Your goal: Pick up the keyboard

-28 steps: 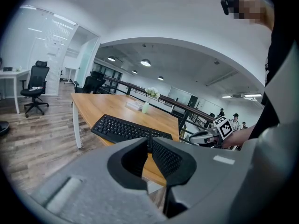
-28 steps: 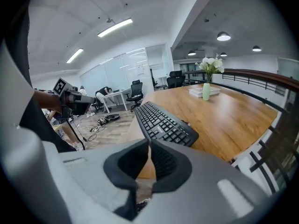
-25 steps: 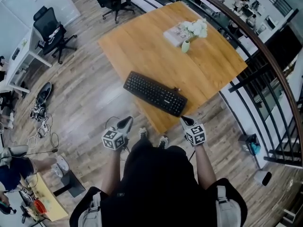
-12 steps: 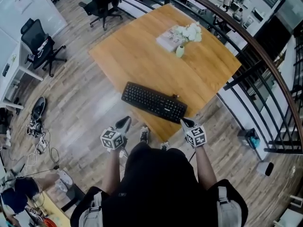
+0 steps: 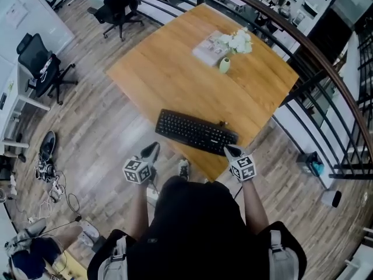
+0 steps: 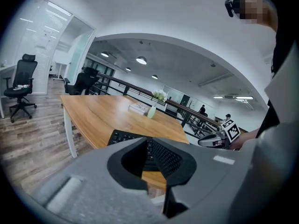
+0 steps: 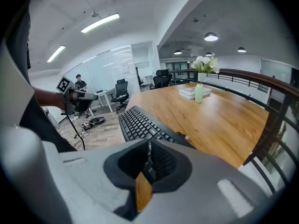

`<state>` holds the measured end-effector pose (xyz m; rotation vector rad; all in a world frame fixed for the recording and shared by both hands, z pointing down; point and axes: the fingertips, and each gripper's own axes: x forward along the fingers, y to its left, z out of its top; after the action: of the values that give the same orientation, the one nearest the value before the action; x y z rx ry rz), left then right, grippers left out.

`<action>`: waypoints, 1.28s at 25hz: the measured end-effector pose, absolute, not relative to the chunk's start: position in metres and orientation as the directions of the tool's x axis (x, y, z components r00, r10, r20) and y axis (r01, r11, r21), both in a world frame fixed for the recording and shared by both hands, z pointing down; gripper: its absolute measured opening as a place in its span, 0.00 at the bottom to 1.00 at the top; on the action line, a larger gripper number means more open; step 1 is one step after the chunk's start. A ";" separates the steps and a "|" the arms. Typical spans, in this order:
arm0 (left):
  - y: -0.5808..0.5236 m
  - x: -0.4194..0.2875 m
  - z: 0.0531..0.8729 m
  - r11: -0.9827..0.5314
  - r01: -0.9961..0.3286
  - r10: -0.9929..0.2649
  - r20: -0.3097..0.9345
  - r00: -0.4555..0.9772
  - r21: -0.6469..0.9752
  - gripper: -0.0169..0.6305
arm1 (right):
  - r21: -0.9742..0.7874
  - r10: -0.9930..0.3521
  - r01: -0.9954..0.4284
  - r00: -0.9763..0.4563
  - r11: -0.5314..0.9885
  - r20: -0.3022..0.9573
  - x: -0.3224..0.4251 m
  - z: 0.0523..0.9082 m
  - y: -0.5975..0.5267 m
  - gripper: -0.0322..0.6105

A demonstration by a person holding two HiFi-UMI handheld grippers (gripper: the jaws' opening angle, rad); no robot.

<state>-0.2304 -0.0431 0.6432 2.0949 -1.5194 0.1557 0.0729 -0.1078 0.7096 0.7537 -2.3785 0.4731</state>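
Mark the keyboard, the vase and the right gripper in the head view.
keyboard (image 5: 195, 132): head view, middle of the key field.
vase (image 5: 224, 66): head view, its pale green body.
right gripper (image 5: 229, 150): head view, tips of its shut jaws.

The keyboard ahead of both grippers is seen to be black, and the table under it is coloured a warm orange-brown with wood grain. Beyond it, a pale green vase is topped by white flowers, beside whitish books. The left gripper and right gripper are finished in grey. The left cube and right cube are patterned with black squares on white. The floor below the grippers is planked in grey-brown.
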 end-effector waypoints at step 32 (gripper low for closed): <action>-0.147 -0.302 0.694 -0.346 -0.854 -0.735 0.455 0.504 0.388 0.09 | -0.149 -0.538 -0.812 -0.499 0.564 0.680 0.061 0.749 -0.150 0.08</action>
<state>-0.3020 -0.1473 0.6937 2.1625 -1.2962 0.2666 0.0605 -0.1500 0.7486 1.0770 -2.2192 0.6185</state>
